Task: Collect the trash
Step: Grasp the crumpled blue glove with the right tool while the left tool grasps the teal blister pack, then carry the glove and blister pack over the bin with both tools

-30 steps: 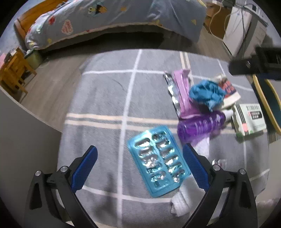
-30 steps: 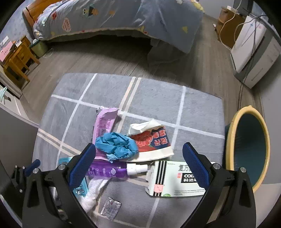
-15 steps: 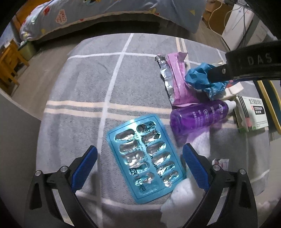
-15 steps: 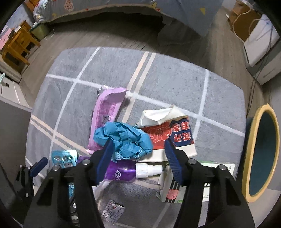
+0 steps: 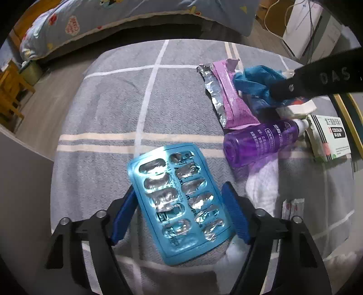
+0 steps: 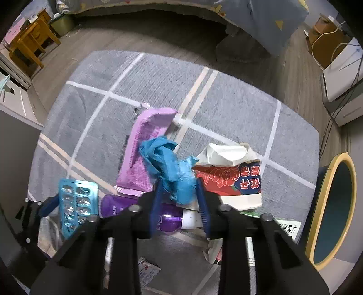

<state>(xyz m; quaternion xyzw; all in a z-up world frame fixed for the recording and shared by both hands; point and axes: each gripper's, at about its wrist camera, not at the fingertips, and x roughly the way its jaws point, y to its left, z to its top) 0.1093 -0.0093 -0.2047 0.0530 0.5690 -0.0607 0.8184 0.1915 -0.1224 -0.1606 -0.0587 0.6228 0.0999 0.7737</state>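
Right wrist view: tool (image 6: pixel 179 199) clamps blue glove (image 6: pixel 169 166) over grey checked rug (image 6: pixel 226 109), bed (image 6: pixel 261 13) behind.

I count one blister pack (image 5: pixel 181 204), one purple bottle (image 5: pixel 261 143), one blue glove (image 6: pixel 170 168), one pink wrapper (image 6: pixel 145 154), two cartons (image 6: pixel 229 179) (image 5: pixel 329 136), one bin (image 6: pixel 329 204).
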